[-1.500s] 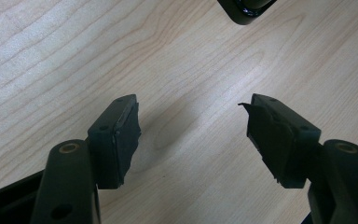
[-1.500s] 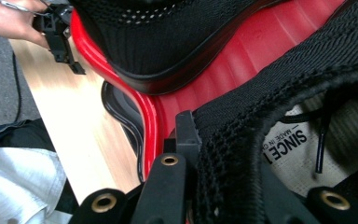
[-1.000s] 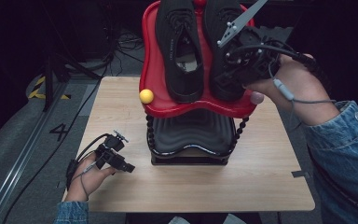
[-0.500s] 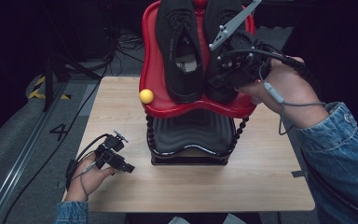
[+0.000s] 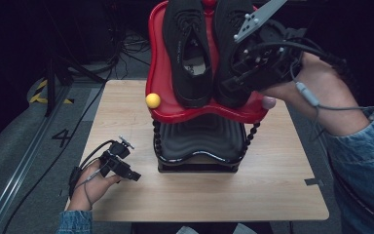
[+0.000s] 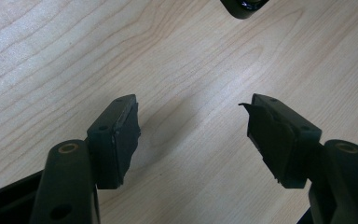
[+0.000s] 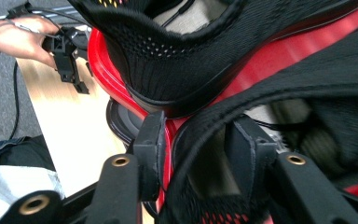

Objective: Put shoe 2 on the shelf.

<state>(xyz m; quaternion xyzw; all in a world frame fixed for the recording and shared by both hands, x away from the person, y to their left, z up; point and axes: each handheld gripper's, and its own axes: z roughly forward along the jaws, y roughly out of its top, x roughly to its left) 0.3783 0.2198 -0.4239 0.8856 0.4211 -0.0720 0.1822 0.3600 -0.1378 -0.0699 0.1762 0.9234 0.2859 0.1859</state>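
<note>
Two black knit shoes lie side by side on a red tray (image 5: 158,73), the left shoe (image 5: 190,53) and the right shoe (image 5: 229,29). My right gripper (image 5: 226,85) is at the right shoe's heel. In the right gripper view its jaws have just been opening: my right gripper (image 7: 198,149) straddles the heel collar (image 7: 205,126), one jaw outside and one inside the shoe, with a gap showing red tray beside the outer jaw. My left gripper (image 5: 131,175) rests low over the table's front left, and it (image 6: 193,135) stands open over bare wood.
The red tray tops a black beaded rack (image 5: 199,141) in the middle of the wooden table (image 5: 126,112). A yellow ball (image 5: 152,100) and a pink ball (image 5: 269,102) sit at the tray's front corners. Dark floor and cables lie to the left.
My right hand has shifted a little left and up at the right shoe's heel. The left hand and its gripper have stayed put.
</note>
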